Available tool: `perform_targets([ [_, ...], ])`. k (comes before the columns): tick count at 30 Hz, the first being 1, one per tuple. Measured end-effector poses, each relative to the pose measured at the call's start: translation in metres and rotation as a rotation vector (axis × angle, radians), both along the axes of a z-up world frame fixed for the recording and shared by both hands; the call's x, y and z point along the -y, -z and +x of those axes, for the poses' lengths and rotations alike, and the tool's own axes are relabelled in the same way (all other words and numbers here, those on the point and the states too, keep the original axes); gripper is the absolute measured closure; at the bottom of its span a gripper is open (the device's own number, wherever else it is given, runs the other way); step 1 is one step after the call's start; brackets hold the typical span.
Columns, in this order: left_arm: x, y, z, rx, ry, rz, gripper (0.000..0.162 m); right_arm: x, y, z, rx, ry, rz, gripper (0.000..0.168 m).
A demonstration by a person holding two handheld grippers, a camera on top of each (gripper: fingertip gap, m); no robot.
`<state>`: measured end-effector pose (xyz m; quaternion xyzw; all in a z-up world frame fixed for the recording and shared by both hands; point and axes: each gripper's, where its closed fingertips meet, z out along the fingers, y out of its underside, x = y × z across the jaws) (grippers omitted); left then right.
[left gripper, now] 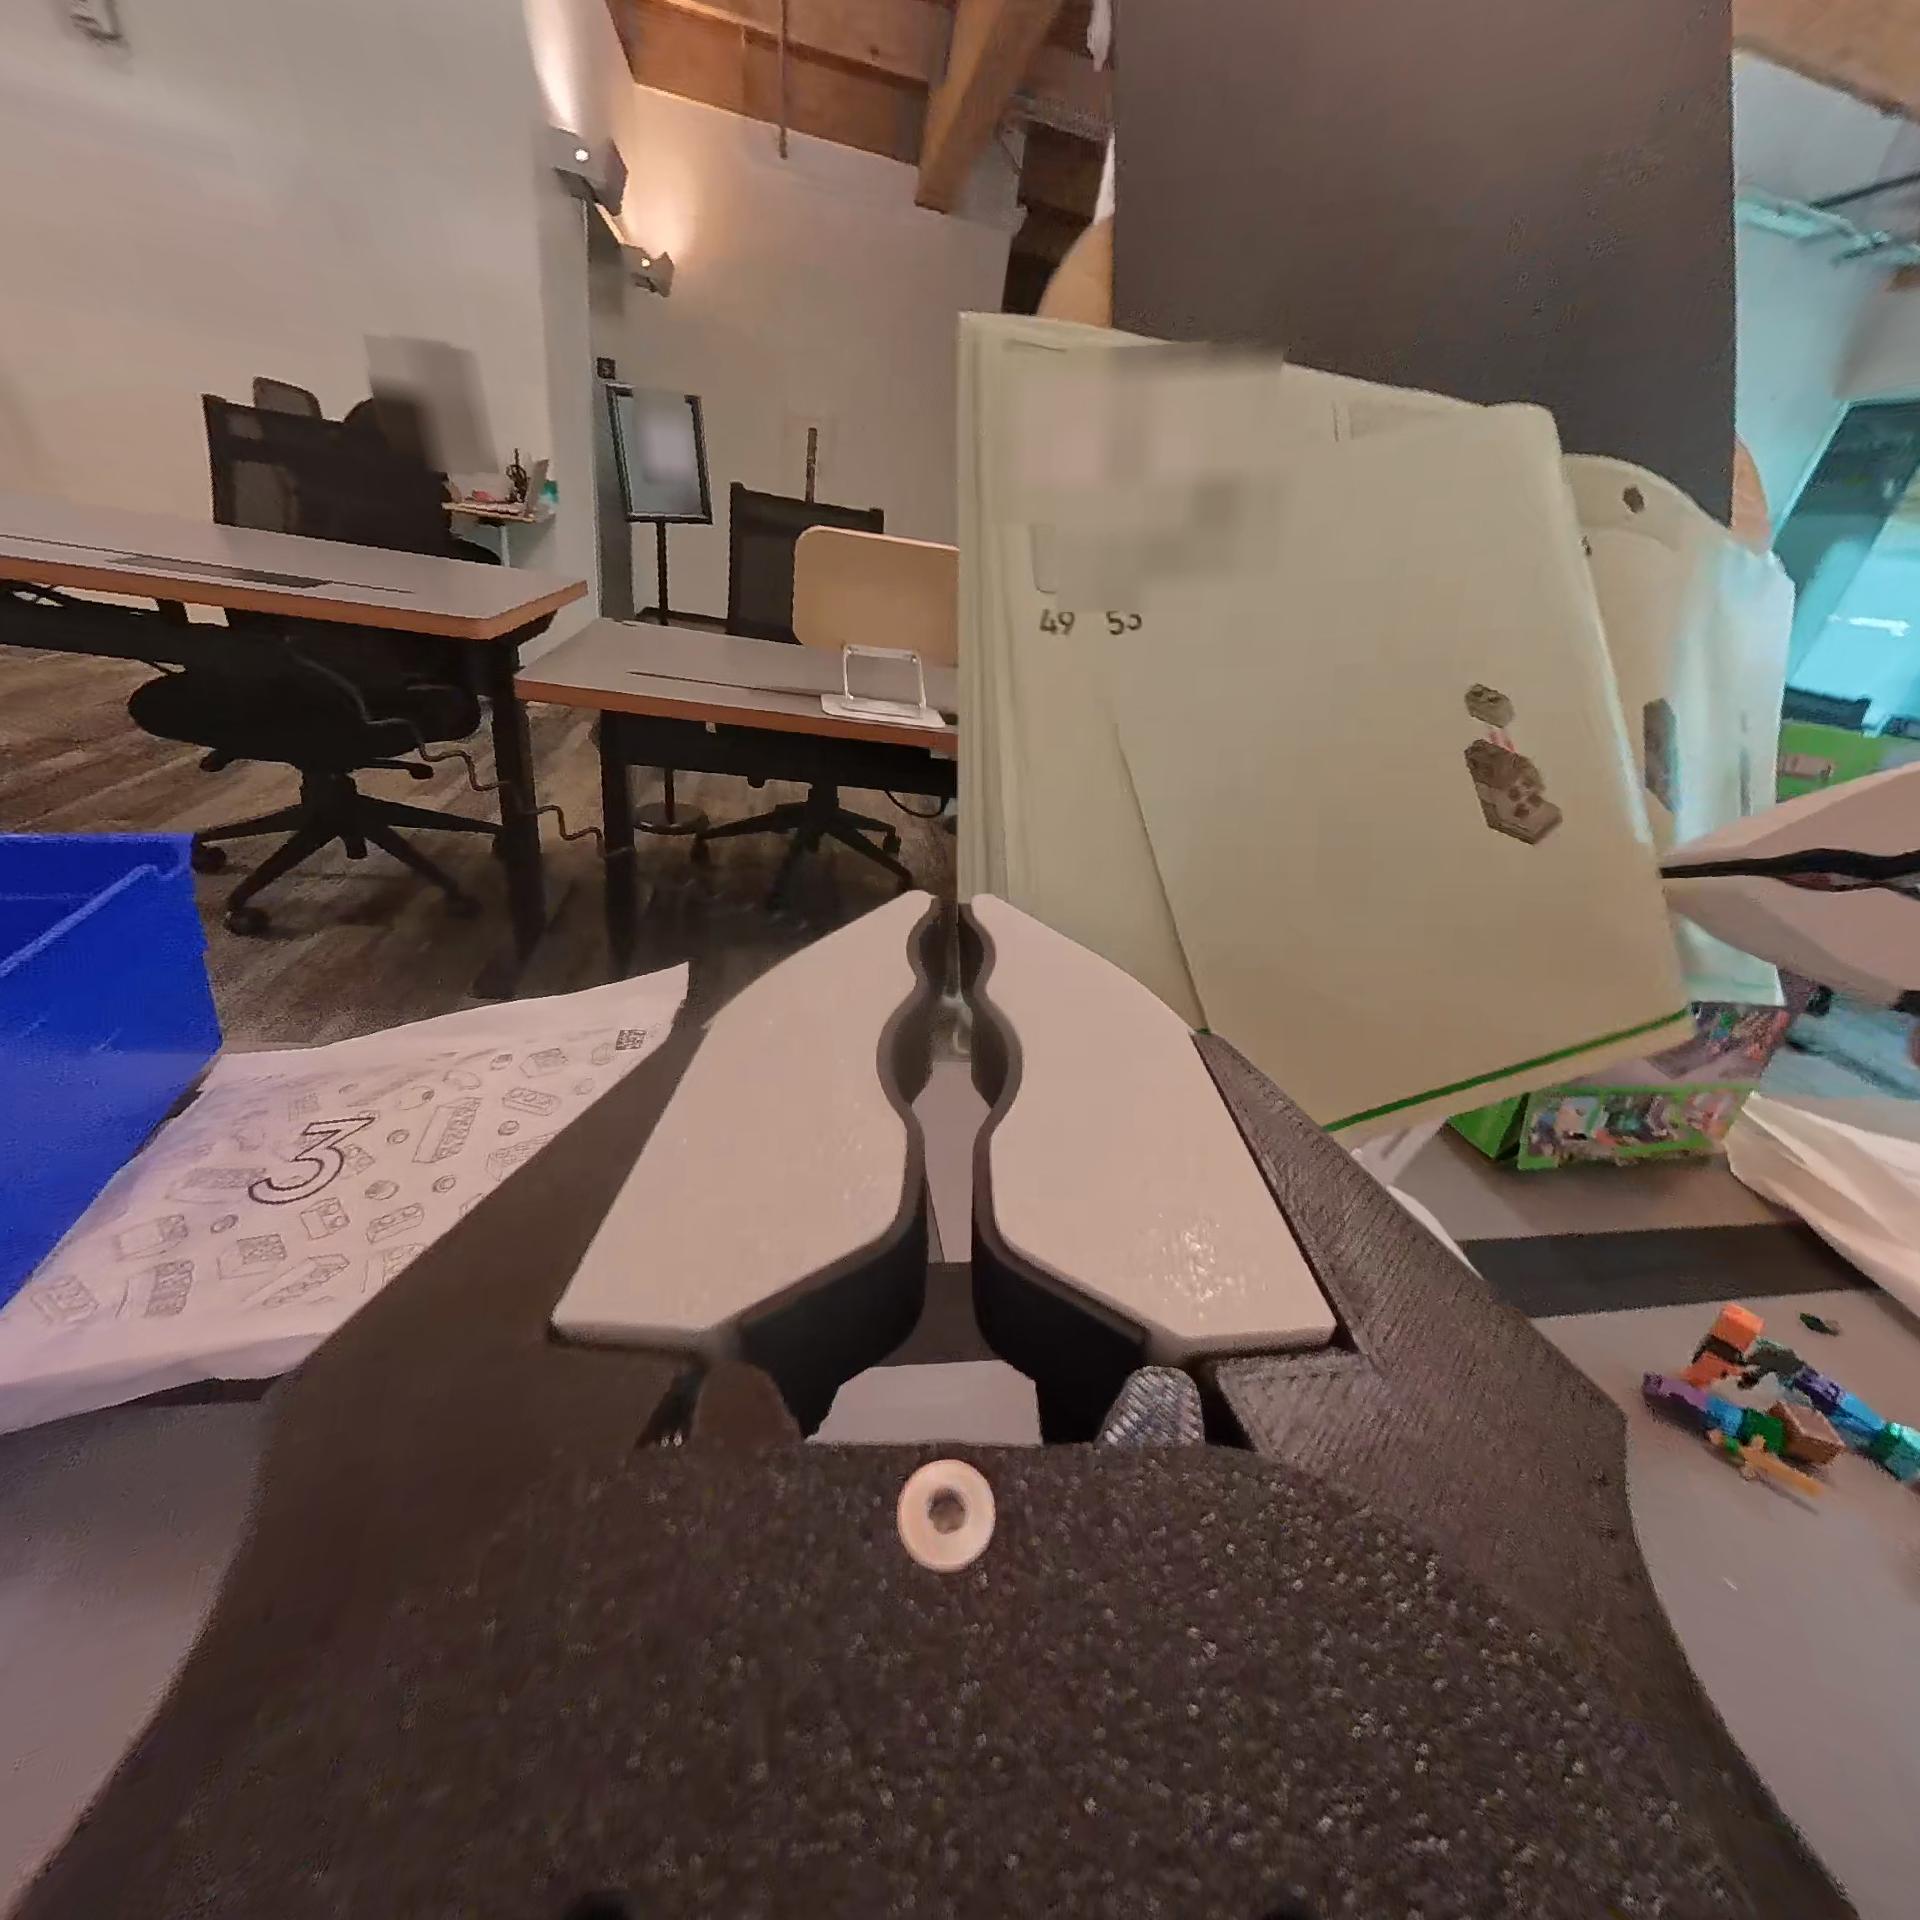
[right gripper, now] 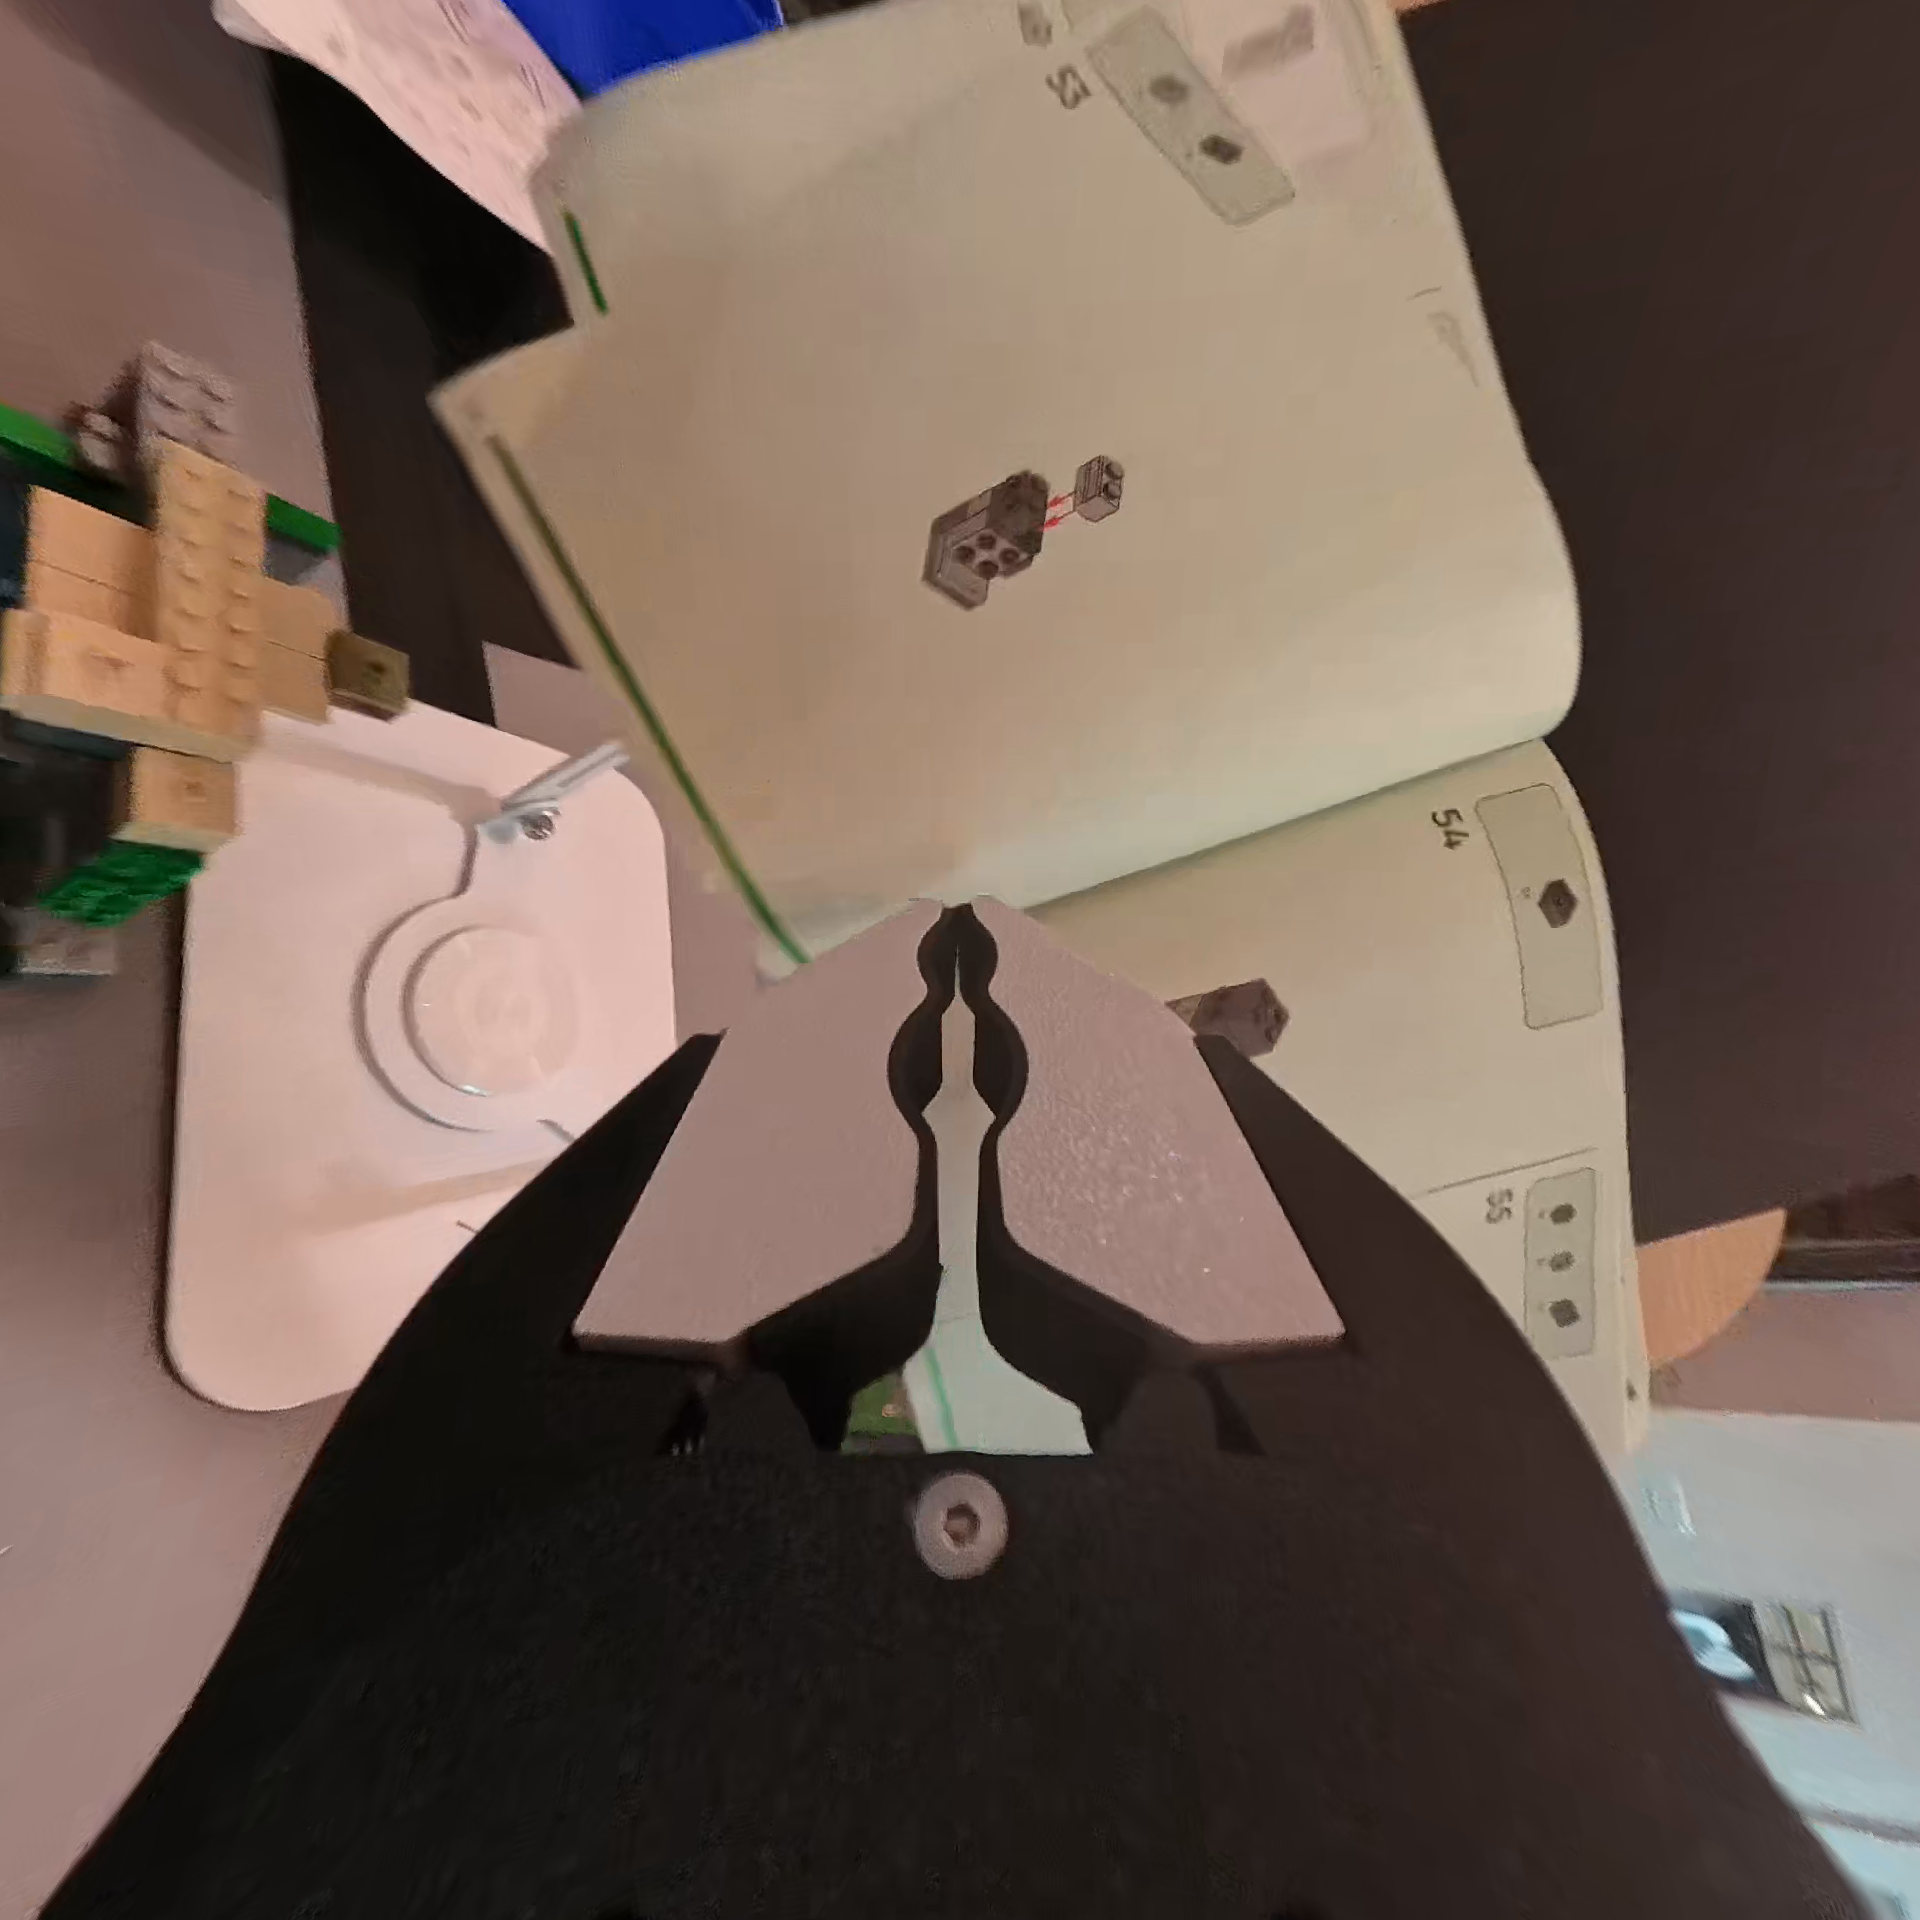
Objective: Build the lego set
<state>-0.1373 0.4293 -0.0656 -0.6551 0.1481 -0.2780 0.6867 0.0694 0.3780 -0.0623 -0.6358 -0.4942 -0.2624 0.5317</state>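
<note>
While both claws pinch the instruction booklet (right gripper: 1039,520), left gripper (left gripper: 951,914) and right gripper (right gripper: 956,914) closed on its edges, pages fan out just ahead of the tips.

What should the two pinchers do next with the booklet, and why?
Probably lay the booklet flat on the table. Both grippers, left and right, look shut on its edges, holding it up with a page mid-turn, so neither is free to pick up loose bricks.

Blue bin (left gripper: 94,1049) cut off at left edge, partly built model (right gripper: 156,665) blurred and cropped.
</note>
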Motion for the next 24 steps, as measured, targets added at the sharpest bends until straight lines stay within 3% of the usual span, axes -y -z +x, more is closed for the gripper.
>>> perform_targets([
  [7,0.011,-0.005,0.006,-0.014,0.029,0.042,0.160,-0.046,0.011,-0.010,0.169,0.124,-0.057,0.168],
  [14,0.028,0.011,0.049,-0.172,0.147,0.047,0.160,-0.054,0.014,-0.014,0.443,0.199,-0.036,0.168],
  [20,0.022,0.033,0.089,-0.404,0.165,0.030,0.159,-0.054,0.019,-0.018,0.687,0.138,0.018,0.168],
  [24,0.005,0.042,0.098,-0.503,0.140,-0.004,0.158,-0.045,0.028,-0.017,0.617,0.062,-0.003,0.168],
])
